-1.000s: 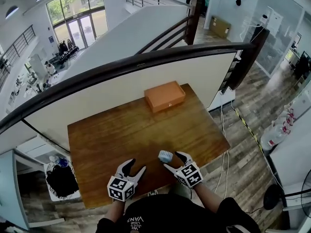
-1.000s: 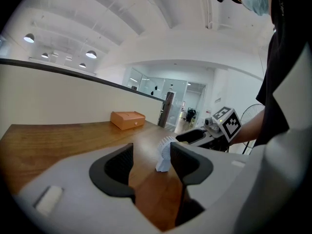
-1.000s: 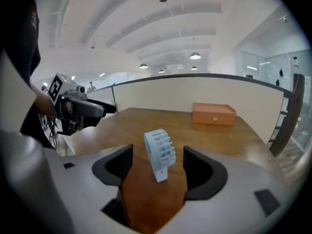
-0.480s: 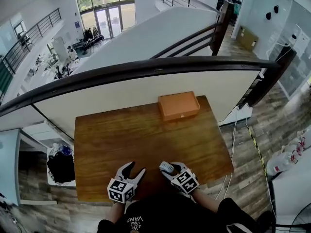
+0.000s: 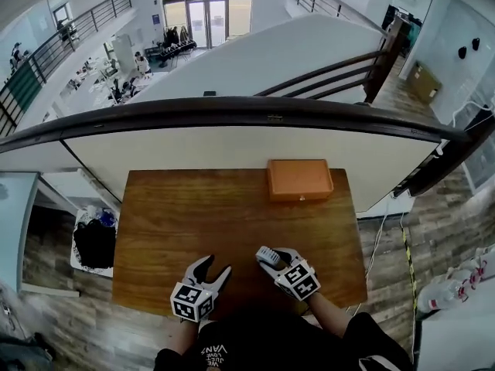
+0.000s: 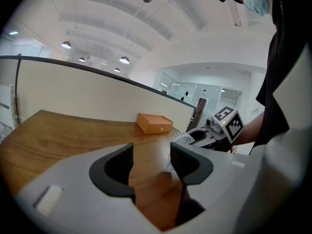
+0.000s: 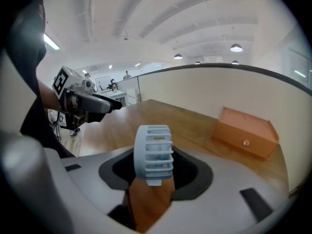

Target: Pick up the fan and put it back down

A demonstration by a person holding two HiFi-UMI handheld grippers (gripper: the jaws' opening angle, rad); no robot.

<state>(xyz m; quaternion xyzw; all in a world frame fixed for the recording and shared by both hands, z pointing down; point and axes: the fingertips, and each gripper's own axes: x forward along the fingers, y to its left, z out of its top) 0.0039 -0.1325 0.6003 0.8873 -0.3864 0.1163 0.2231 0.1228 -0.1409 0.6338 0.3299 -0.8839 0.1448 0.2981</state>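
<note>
The small pale-blue slatted fan stands upright between the jaws of the right tool. The jaws are closing on it, and its two sides meet the dark pads. Fan and tool are over the near right part of the brown wooden tabletop; whether the fan rests on the wood I cannot tell. The left tool hovers by the near edge, well left of the fan. Its jaws stand apart, with only bare wood showing between them.

A flat orange box lies at the far right of the tabletop, close to a pale panel topped by a dark curved handrail. Beyond the rail, a bright hall opens below, with glass doors at its far end. Grey plank flooring runs to the right of the tabletop.
</note>
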